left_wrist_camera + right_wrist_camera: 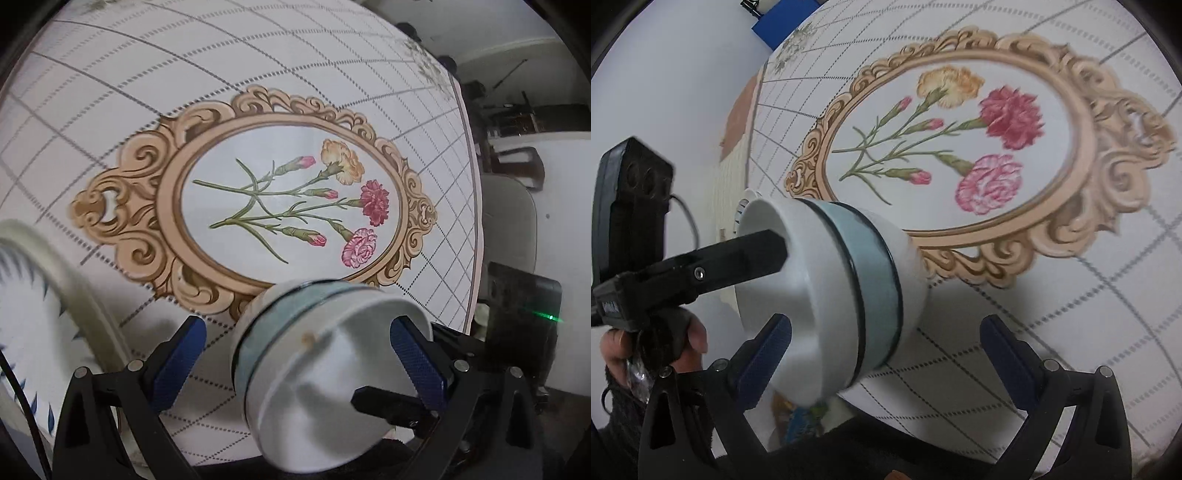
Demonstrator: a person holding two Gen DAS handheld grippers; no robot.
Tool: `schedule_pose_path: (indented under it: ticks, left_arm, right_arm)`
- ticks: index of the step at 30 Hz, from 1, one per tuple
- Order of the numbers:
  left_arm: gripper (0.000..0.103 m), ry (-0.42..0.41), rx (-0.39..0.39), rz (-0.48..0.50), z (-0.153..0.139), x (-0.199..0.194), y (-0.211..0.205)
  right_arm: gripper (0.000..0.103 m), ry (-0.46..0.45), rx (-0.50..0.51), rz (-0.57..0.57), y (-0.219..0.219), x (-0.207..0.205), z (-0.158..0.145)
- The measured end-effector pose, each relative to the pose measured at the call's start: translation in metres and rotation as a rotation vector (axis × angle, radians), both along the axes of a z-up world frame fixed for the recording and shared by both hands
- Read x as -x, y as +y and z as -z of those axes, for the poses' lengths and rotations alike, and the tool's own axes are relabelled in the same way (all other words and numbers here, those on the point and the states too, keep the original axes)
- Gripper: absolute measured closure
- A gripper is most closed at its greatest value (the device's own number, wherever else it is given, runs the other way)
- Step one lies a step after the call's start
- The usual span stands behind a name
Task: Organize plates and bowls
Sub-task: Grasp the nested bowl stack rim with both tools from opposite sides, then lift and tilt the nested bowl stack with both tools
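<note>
A white bowl [314, 373] with a grey-blue band hangs tilted on its side above the table. In the left wrist view it lies between my left gripper's [295, 358] blue-padded fingers, which stand wide apart, and the right gripper's black finger [391, 404] reaches inside its rim. In the right wrist view the bowl [831, 295] has the left gripper's black finger [738, 254] inside its rim. My right gripper [886, 354] is open, its left pad [764, 354] by the bowl. A blue-patterned plate [33, 302] lies at the left.
The round table [258, 92] has a white grid cloth with a gold-framed flower print [288, 199]. Its edge curves down the right side, with chairs and clutter beyond. A coloured dish [798, 417] shows under the bowl. A hand holds the left gripper's handle [631, 288].
</note>
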State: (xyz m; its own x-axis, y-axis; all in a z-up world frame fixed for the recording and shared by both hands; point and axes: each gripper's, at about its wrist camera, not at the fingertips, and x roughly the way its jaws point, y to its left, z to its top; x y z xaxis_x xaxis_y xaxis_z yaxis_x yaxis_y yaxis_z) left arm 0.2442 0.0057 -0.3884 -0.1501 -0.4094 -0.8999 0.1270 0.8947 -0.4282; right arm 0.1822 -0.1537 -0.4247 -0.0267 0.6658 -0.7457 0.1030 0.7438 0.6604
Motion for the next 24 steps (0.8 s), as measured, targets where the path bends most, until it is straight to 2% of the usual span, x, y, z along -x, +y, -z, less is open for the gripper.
schedule_pose_path:
  ticks: [4,6,7,12,13,14,18,24]
  left_arm:
    - [0.002,0.059,0.023,0.055,0.02,-0.005,-0.005]
    - [0.011,0.085,0.021,0.085,0.031,-0.003,-0.007]
    - [0.012,0.102,0.031,0.099,0.036,-0.002,-0.007]
    - [0.019,0.151,0.121,0.077,0.043,0.0,0.0]
    - [0.019,0.148,0.125,0.074,0.043,0.001,0.002]
    - [0.019,0.139,0.128,0.073,0.041,0.002,0.003]
    - [0.019,0.116,0.121,0.067,0.038,0.004,0.003]
    - [0.02,0.093,0.095,0.064,0.036,0.008,-0.003]
  right_arm:
    - [0.0,0.017,-0.052,0.013,0.006,-0.007,0.016]
    - [0.0,0.028,-0.088,0.022,0.009,-0.01,0.024]
    - [0.0,0.033,-0.103,0.024,0.01,-0.012,0.028]
    - [0.002,0.03,-0.143,0.012,0.02,-0.019,0.038]
    - [0.006,0.028,-0.153,0.007,0.021,-0.02,0.038]
    - [0.013,0.035,-0.168,0.002,0.025,-0.022,0.039]
    - [0.014,0.013,-0.115,-0.039,0.037,-0.026,0.035]
    - [0.018,0.002,-0.104,-0.037,0.039,-0.026,0.034]
